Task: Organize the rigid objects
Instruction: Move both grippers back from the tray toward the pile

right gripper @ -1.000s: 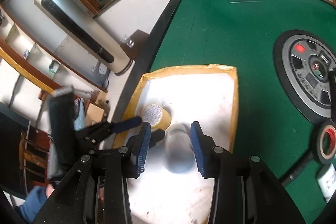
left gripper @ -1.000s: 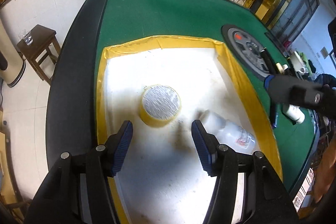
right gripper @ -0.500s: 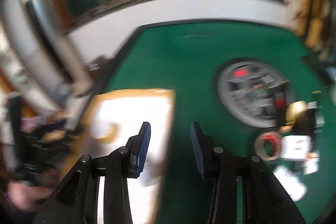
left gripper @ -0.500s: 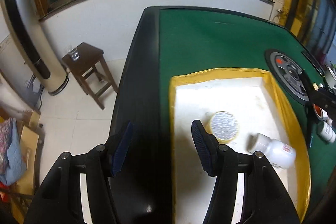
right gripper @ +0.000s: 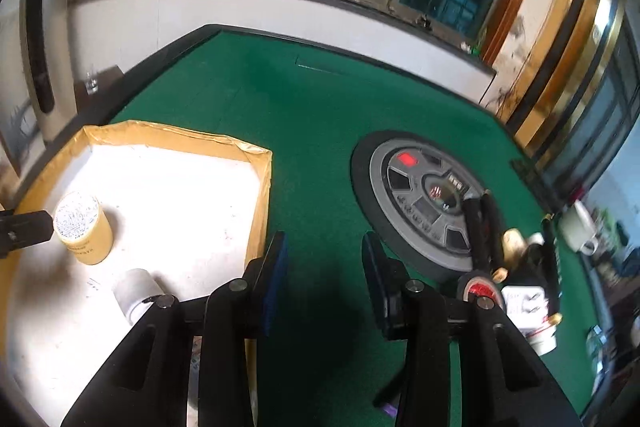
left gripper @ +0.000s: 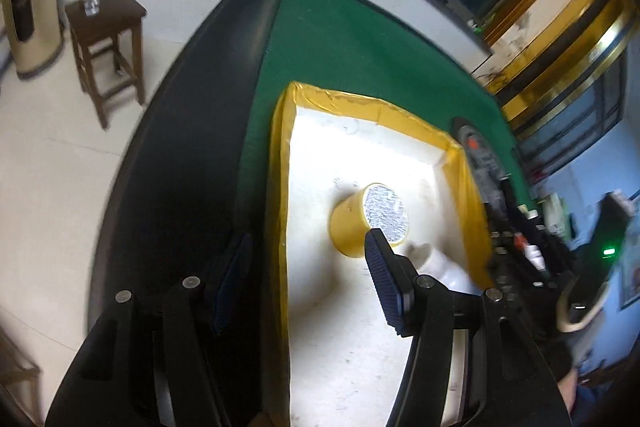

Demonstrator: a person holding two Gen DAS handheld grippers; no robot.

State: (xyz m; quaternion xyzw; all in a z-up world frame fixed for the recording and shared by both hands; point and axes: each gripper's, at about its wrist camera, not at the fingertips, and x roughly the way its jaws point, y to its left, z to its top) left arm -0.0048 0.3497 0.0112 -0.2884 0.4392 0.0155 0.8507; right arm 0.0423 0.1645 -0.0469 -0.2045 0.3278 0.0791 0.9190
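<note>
A white tray with a yellow taped rim (left gripper: 340,99) (right gripper: 264,195) lies on the green felt table (right gripper: 320,107). In it stands a yellow can with a foil top (left gripper: 370,219) (right gripper: 82,231). Beside the can a white bottle (left gripper: 440,263) (right gripper: 136,291) lies on its side, partly hidden by fingers in both views. My left gripper (left gripper: 308,279) is open and empty, straddling the tray's left rim near the can. My right gripper (right gripper: 326,281) hangs open over bare felt to the right of the tray, with nothing between its fingers.
A round grey control panel (right gripper: 428,203) sits in the felt right of the tray. Past it lie black markers (right gripper: 480,227), a tape roll (right gripper: 480,287), a white box (right gripper: 524,303) and a white mug (right gripper: 578,227). A wooden stool (left gripper: 106,11) stands off the table's left edge.
The white bottle was between my right gripper's fingers above the tray; now it lies in the tray and that gripper has swung right over the felt. My left gripper rolled and shifted toward the tray's left rim.
</note>
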